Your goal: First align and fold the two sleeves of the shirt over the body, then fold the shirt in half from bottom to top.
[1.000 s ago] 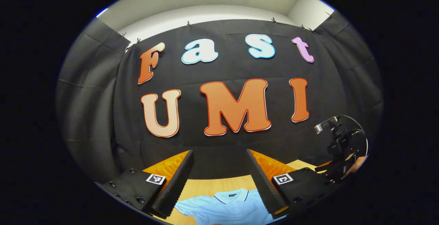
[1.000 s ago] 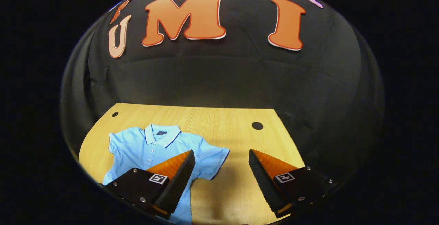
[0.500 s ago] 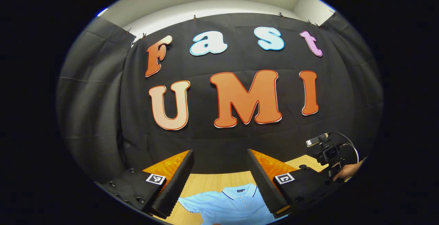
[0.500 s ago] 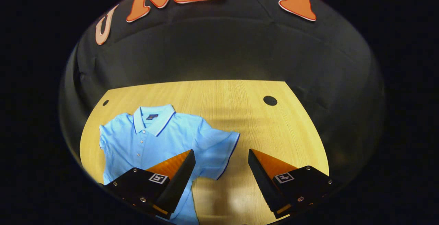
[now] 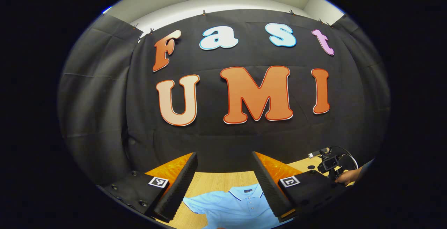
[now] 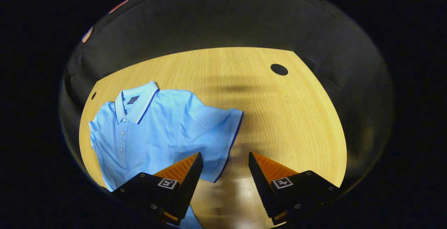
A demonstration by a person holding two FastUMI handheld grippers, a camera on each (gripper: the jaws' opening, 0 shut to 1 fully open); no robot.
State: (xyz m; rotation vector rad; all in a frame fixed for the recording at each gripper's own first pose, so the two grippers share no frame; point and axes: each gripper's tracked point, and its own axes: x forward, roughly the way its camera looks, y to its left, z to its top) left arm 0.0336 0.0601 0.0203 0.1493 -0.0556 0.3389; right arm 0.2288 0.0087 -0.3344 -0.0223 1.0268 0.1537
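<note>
We see even, fairly bright light from above on the worktop (image 6: pixel 279 117) in the right gripper view, with soft smeared shadows across its middle and a pale blurred glare patch at its near edge, between the jaws. The shirt (image 6: pixel 157 124) is sharp and evenly lit. In the left gripper view the upper wall strip (image 5: pixel 223 2) is bright while the black cloth stays dim. Both views bend straight lines strongly toward the edges.
</note>
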